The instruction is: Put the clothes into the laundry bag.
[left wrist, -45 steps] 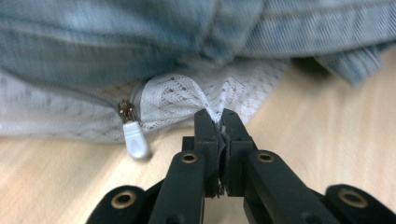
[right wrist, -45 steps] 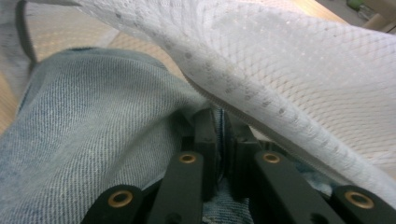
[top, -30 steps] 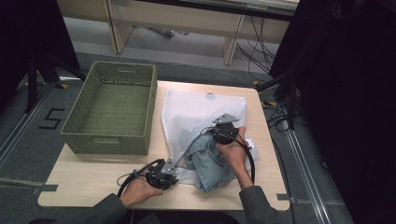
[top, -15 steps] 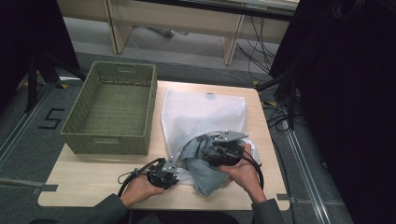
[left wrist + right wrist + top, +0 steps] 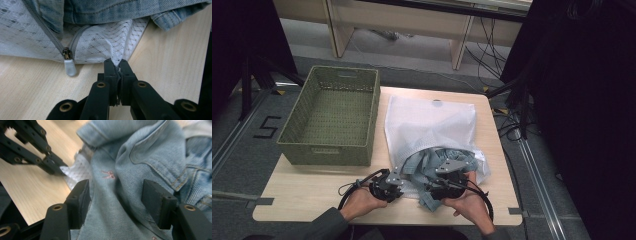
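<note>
Denim jeans (image 5: 140, 170) lie half out of the mesh bag (image 5: 105, 42) at the table's near edge. Your left gripper (image 5: 116, 65) pinches the bag's hem; your right gripper (image 5: 115, 202), jaws just opened, straddles denim, seemingly unclamped. Next: close and pull.

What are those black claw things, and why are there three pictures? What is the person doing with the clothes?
A person holds a two-jaw gripper in each hand. One picture looks down from above the table; the other two come from cameras riding on the grippers. On the table lie a green basket and a white mesh bag with a denim garment half inside. The left gripper is shut, pinching the bag's edge beside its zipper. The right gripper has just been opening; its jaws stand apart over the denim.
</note>
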Tool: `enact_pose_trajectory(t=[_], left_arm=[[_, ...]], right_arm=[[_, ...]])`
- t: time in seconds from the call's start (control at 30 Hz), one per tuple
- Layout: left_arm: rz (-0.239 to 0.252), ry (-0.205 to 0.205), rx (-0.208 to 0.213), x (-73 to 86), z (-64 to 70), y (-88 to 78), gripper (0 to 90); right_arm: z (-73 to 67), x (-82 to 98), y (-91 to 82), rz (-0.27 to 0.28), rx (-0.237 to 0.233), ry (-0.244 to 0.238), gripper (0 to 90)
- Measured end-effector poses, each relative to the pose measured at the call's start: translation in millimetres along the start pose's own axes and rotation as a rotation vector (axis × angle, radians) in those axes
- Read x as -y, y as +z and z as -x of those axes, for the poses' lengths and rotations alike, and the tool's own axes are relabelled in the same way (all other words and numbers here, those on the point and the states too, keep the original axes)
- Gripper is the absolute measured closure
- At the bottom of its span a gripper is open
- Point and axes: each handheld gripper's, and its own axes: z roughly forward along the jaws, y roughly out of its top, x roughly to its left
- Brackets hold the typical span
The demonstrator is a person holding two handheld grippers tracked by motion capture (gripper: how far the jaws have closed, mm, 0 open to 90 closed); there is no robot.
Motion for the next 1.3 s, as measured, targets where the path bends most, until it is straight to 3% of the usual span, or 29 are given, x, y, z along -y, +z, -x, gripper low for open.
enact_pose_trajectory(t=[0.03,0.07,0.1,0.13,0.17,0.2,0.23,0.27,0.37,0.43,0.5,0.53,0.57,0.6,0.63,0.67,0.73,0.77,0.8,0.83,0.93,0.97,1.0,1.03,1.07,1.1,1.2,1.3], left_arm=[[0.000,0.013,-0.002,-0.3,-0.7,0.2,86.3],[0.001,0.012,0.000,-0.1,-1.1,0.5,86.2],[0.002,0.001,0.001,0.4,-0.7,0.6,86.2],[0.011,-0.001,0.001,0.4,-0.3,0.8,86.1],[0.021,-0.006,-0.001,0.6,0.6,1.4,86.0],[0.000,0.005,0.001,0.3,0.3,0.7,86.1],[0.000,0.005,-0.002,0.1,0.5,1.0,86.1],[0.001,0.021,-0.003,-0.2,-0.3,0.9,86.1],[0.009,0.006,0.001,0.7,0.7,1.6,86.1],[0.001,0.027,-0.001,-0.5,0.3,1.0,86.2],[0.005,0.016,0.002,0.0,1.6,1.6,86.6],[0.002,0.030,-0.002,0.0,1.8,1.2,86.9],[0.019,0.020,-0.006,-0.3,4.4,2.1,87.3],[-0.010,0.070,-0.012,-1.9,4.9,0.6,87.6],[0.007,0.045,-0.015,-1.9,7.9,2.3,87.7],[0.001,0.069,-0.014,-2.5,7.2,1.9,87.7],[0.001,0.048,-0.004,-1.6,7.5,1.7,87.7],[-0.015,0.072,-0.005,-1.6,6.0,0.3,87.8],[-0.016,0.066,-0.004,-1.2,6.3,0.1,87.8],[-0.019,0.070,-0.011,-1.4,6.2,-0.5,87.8],[-0.011,0.053,-0.032,0.2,7.9,-1.3,87.8],[-0.013,0.078,-0.011,-0.3,6.4,-1.3,87.8],[-0.021,0.074,-0.012,-0.1,6.6,-1.8,87.8],[-0.024,0.072,-0.005,0.3,6.6,-1.9,87.8],[-0.031,0.075,-0.002,0.3,6.1,-2.7,87.8],[-0.030,0.072,-0.004,1.0,6.0,-3.1,87.7],[-0.041,0.083,-0.008,2.1,3.0,-5.8,87.7],[-0.046,0.053,0.000,4.5,-1.1,-7.9,87.6]], right_arm=[[-2.2,-0.7,-0.7,0.046,0.009,0.002,41.2],[-3.2,-1.6,-4.2,0.046,0.007,-0.006,41.2],[-4.5,-1.3,-8.0,0.010,-0.007,-0.008,41.1],[-5.2,1.2,-5.8,0.022,0.006,-0.018,41.0],[-5.4,5.7,-0.5,0.020,0.014,-0.015,40.8],[-4.4,8.1,3.4,0.009,0.014,-0.016,40.7],[-5.2,12.0,9.2,-0.029,0.007,0.011,40.5],[-4.7,13.9,12.3,-0.046,0.009,0.005,40.2],[-7.1,15.7,23.6,-0.092,0.012,0.000,40.6],[-5.8,14.9,35.5,-0.123,0.061,-0.065,49.5],[-5.2,10.8,42.9,-0.144,0.117,-0.140,65.5],[-3.6,8.2,44.3,-0.150,0.127,-0.171,73.3],[-1.7,5.1,46.2,-0.145,0.128,-0.184,76.6],[1.3,1.3,47.8,-0.146,0.142,-0.209,78.5],[3.4,-3.9,51.4,-0.145,0.155,-0.212,80.0],[5.1,-7.6,53.5,-0.143,0.166,-0.213,80.6],[13.5,-18.7,59.1,-0.130,0.196,-0.222,82.0],[19.6,-24.9,61.9,-0.122,0.208,-0.231,82.4],[25.7,-30.8,64.4,-0.109,0.216,-0.220,82.9],[29.6,-35.6,66.7,-0.089,0.238,-0.178,83.3],[44.8,-47.8,71.8,-0.025,0.282,-0.142,83.9],[49.6,-51.3,72.6,-0.023,0.292,-0.118,84.0],[54.5,-52.9,74.4,-0.015,0.282,-0.091,84.2],[59.8,-53.0,78.2,0.004,0.306,-0.090,84.2],[62.3,-51.8,81.2,-0.015,0.278,-0.057,84.0],[63.7,-48.3,85.7,-0.011,0.280,-0.034,82.8],[64.9,-38.8,94.3,-0.007,0.243,-0.045,80.8],[64.2,-39.7,88.6,0.014,0.214,0.012,74.2]])
